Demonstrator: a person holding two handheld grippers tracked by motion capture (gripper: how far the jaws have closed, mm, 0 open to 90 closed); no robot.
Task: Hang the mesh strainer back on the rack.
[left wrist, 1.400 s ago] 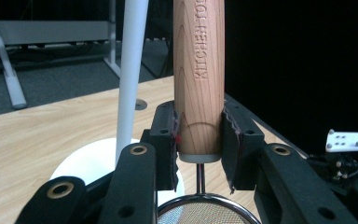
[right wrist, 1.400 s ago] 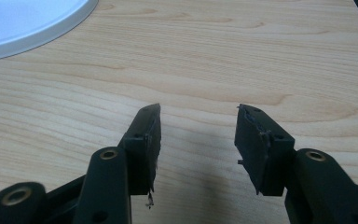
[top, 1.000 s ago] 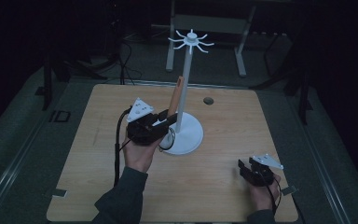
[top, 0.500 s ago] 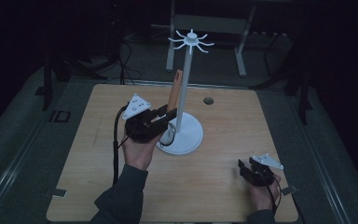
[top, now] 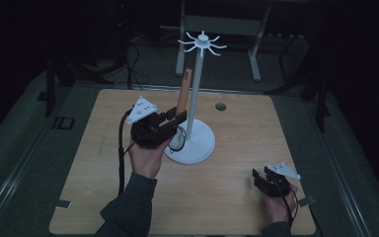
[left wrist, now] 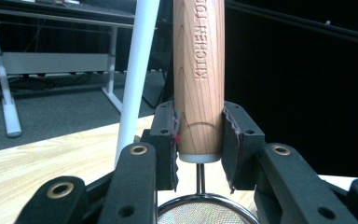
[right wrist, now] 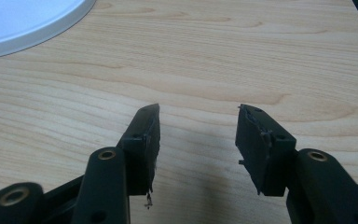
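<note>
Left gripper [top: 177, 118] pinched the wooden handle [left wrist: 199, 74] of a small mesh strainer [left wrist: 203, 212]; handle upright, just beside the pole of the white stand [top: 197, 145]. Left hand [top: 148, 158] raised mid-table. Right gripper [right wrist: 196, 135] jaws spread, holding nothing, low over the table [top: 227, 197] near its right corner.

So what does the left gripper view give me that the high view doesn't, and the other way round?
Left gripper view alone: the embossed "KITCHEN" lettering on the wooden handle, the pads pressed against its lower end, and the strainer's metal mesh below.

High view alone: the stand's hook crown, its round white base, and the right gripper open over the table, empty.

Both: the left gripper clamping the handle upright beside the white pole.
</note>
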